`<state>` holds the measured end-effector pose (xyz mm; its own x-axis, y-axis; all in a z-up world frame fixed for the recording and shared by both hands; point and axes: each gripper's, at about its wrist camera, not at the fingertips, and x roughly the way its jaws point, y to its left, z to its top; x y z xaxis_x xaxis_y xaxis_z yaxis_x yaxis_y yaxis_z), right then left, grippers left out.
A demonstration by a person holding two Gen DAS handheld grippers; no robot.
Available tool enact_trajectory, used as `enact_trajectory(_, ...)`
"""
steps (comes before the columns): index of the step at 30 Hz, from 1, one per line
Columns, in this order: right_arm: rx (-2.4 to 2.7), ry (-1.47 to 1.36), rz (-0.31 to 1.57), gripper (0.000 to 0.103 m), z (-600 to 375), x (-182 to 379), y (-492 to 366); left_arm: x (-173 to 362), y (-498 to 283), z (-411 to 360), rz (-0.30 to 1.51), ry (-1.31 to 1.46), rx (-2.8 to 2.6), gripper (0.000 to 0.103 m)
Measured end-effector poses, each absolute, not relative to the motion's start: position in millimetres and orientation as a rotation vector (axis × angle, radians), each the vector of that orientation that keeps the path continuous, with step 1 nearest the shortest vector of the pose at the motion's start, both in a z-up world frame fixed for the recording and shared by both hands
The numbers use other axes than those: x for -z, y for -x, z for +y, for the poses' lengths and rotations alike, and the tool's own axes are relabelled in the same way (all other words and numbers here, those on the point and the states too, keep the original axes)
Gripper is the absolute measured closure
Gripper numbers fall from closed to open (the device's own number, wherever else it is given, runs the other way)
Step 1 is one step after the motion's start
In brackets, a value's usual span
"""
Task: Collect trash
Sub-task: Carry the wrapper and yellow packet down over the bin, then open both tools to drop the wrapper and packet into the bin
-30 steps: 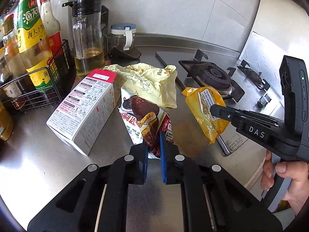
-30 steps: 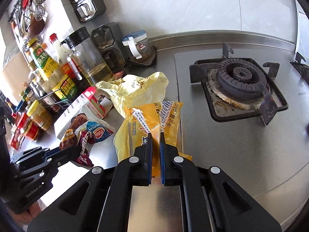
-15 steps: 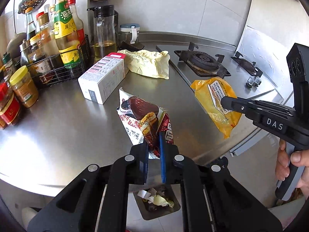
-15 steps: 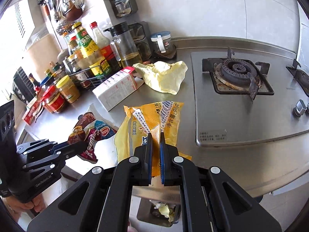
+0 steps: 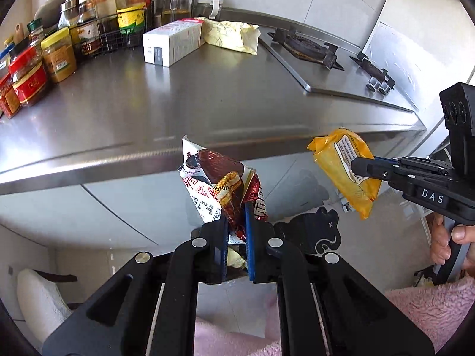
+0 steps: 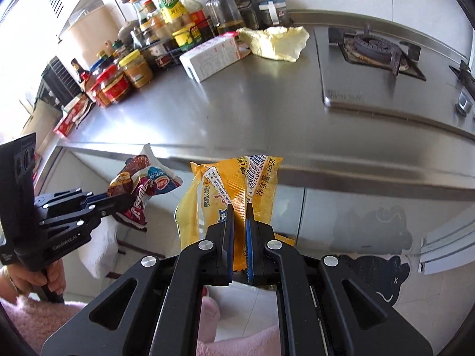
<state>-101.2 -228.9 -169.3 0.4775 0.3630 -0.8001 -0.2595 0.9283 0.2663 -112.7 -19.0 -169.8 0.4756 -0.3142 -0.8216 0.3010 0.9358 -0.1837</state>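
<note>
Below the front edge of the stainless steel desk (image 5: 207,95), both grippers hang in the air, each with a piece of trash. The left gripper (image 5: 236,222) is clenched on the lower end of a crumpled red, brown and white snack wrapper (image 5: 219,184); the right gripper (image 6: 240,222) pinches a yellow-orange plastic food packet (image 6: 237,184) near its bottom seam. Judging by this, the carry-to-bin step is in hand. A bin shows only as a sliver of scraps between the left fingers, so its exact place is unclear. Next, each gripper needs to be over that opening before it lets go. On the desk, a pale yellow crumpled bag (image 6: 276,43) and a white carton (image 6: 212,57) remain uncollected.
</note>
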Motion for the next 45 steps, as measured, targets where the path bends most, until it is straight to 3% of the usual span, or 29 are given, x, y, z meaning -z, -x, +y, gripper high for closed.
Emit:
enact_trajectory(8, -0.362, -0.121, 1.153, 0.095, -223, 240, 109, 234, 116, -25, 1.137, 0.026, 0.385, 0.095)
enact_trajectory(25, -0.196, -0.157, 1.403, 0.095, -205, 435, 62, 427, 83, -33, 1.415, 0.127, 0.346, 0.095)
enact_trajectory(34, -0.163, -0.261, 1.46, 0.095, -198, 485, 46, 478, 70, -45, 1.465, 0.113, 0.354, 0.092)
enact_trajectory(37, -0.143, -0.289, 1.466, 0.092, -198, 495, 42, 486, 69, -44, 1.477, 0.118, 0.343, 0.088)
enact_trajectory(40, -0.131, -0.332, 1.472, 0.091, -200, 500, 37, 489, 69, -45, 1.489, 0.118, 0.341, 0.074)
enact_trajectory(41, -0.129, -0.338, 1.474, 0.088, -200, 500, 35, 488, 70, -45, 1.488, 0.114, 0.339, 0.069)
enact_trajectory(45, -0.135, -0.361, 1.475, 0.056, -197, 501, 33, 487, 70, -44, 1.485, 0.107, 0.335, 0.057)
